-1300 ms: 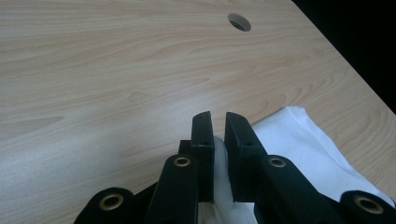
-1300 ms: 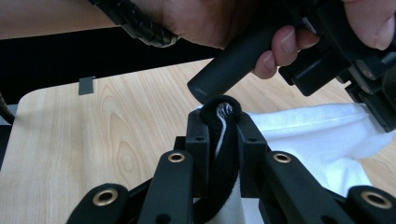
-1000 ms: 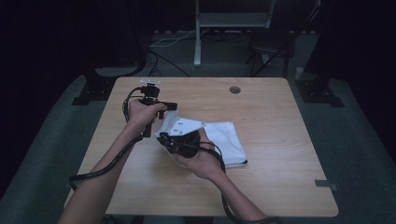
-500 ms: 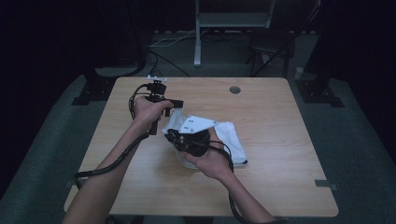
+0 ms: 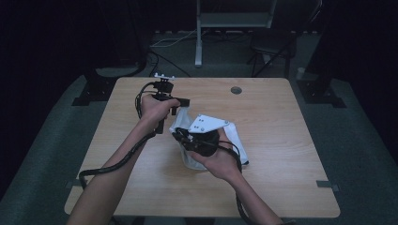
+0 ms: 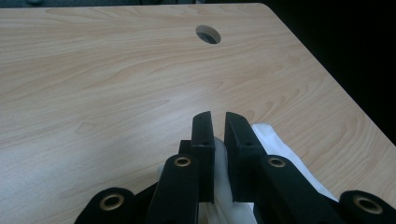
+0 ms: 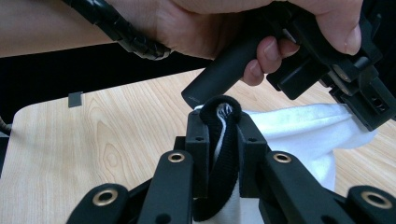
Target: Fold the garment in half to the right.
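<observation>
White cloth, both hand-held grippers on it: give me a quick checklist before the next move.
1. Left hand-held gripper shut on the white cloth: ok, fabric sits between the jaws.
2. Right hand-held gripper shut on the cloth's black trim: ok.
3. Cloth stretched between the two grippers: ok, though it sags a little.
4. Rest of the cloth lifted off the table: not ok, part lies on the wood.
5. Cable hole away from the cloth: ok.
</observation>
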